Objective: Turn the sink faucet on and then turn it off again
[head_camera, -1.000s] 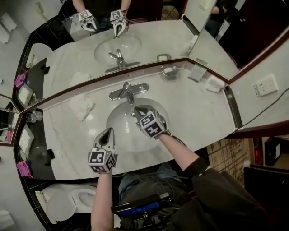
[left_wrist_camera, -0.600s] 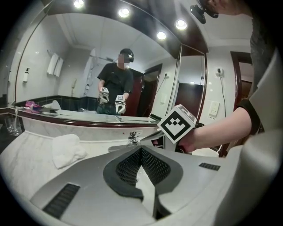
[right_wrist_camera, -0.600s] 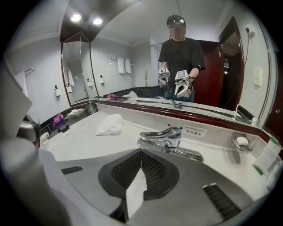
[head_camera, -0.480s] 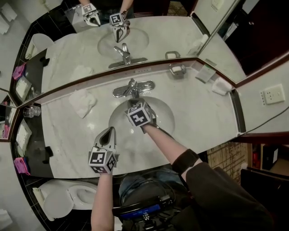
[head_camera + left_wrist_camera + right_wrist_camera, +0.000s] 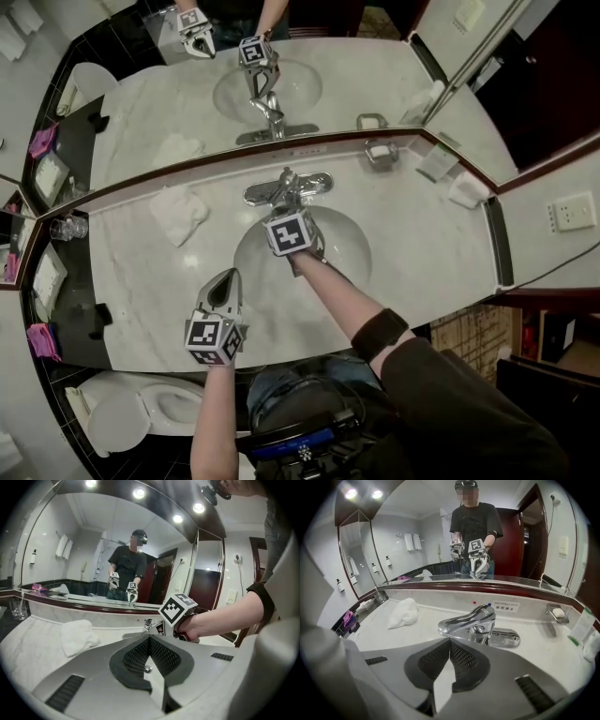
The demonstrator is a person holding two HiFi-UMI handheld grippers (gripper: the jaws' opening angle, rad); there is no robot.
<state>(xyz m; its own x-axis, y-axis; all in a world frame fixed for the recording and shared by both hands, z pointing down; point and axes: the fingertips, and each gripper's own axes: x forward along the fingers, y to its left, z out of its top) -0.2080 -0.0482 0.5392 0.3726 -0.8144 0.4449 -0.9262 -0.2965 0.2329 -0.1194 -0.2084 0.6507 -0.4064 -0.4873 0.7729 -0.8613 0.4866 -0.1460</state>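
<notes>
The chrome faucet [image 5: 286,187] stands at the back rim of the white sink basin [image 5: 342,246]; I see no water running from it. My right gripper [image 5: 287,212] is shut and empty, its tips just in front of the faucet's spout. In the right gripper view the faucet [image 5: 469,620] with its lever on top lies close beyond the shut right gripper [image 5: 450,642]. My left gripper [image 5: 225,277] hovers at the basin's front left rim, shut on nothing. In the left gripper view, the left gripper [image 5: 150,639] points at the faucet [image 5: 149,624] and the right gripper's marker cube [image 5: 178,609].
A crumpled white towel [image 5: 180,212] lies on the marble counter left of the basin. A drinking glass [image 5: 67,228] stands at the far left. A soap dish [image 5: 380,153] and small packets [image 5: 466,190] sit at the right. The mirror runs behind; a toilet [image 5: 141,412] is below left.
My right gripper has moved up the picture across the basin and now sits just before the faucet. The left gripper has shifted only slightly.
</notes>
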